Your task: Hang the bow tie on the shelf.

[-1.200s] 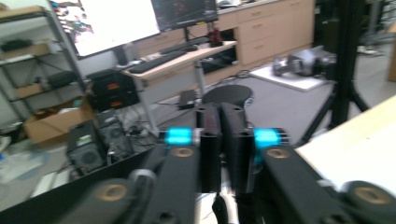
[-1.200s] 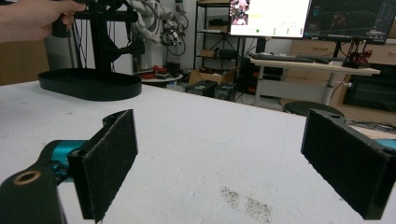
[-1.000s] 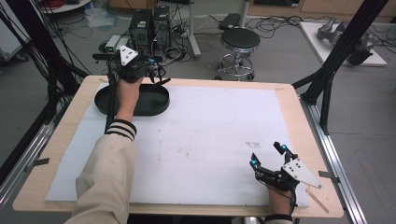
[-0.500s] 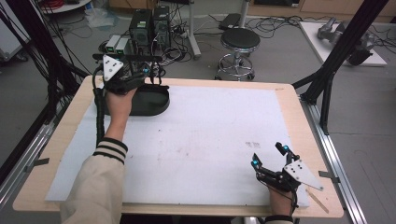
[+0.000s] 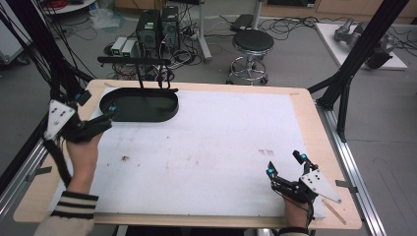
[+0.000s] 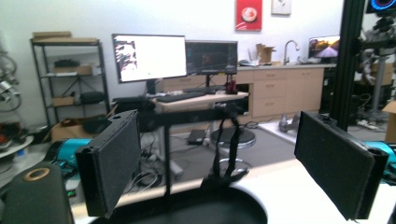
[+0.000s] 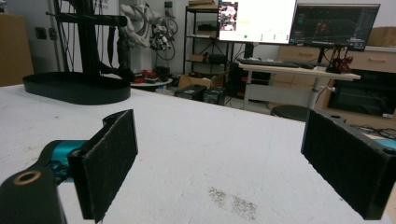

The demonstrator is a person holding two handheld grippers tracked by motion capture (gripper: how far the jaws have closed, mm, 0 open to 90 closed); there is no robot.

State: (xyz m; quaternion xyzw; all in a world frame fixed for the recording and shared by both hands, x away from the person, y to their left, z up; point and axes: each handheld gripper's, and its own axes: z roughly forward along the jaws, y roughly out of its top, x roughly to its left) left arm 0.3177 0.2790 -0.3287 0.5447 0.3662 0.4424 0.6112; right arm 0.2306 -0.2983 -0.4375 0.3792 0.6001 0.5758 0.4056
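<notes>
Looking from my side of the worktop (image 5: pixel 206 147), I have the right gripper (image 5: pixel 285 164) nearest, low at the front right corner, its body resting close to the white sheet with my right hand (image 5: pixel 295 214) behind it at the edge. It points away from me and slightly left. Its jaws stand wide apart with nothing between them; in the right gripper view the two black pads frame bare white sheet and a small dark smudge (image 7: pixel 233 200).

Farther up on the left, my left hand (image 5: pixel 84 147) reaches forward along the left edge, striped cuff (image 5: pixel 74 211) near the front rim, forearm roughly parallel to that edge. The left gripper (image 5: pixel 109 114) is held off the sheet, grey plate out to the left, pointing right and away, toward the near left end of the black tray (image 5: pixel 118 114). Its jaws are also spread wide and hold nothing; in the left gripper view the tray's rim (image 6: pixel 224 200) lies just below and beyond them.

The tray is an oval at the far left of the worktop, long axis running left to right along the far edge. A thin black stand (image 5: pixel 140 78) rises from it, carrying a horizontal bar with dark straps (image 5: pixel 164 78) hanging down.

Beyond the worktop sit a round stool (image 5: pixel 252 44) and computer towers (image 5: pixel 157 24) on the floor.
</notes>
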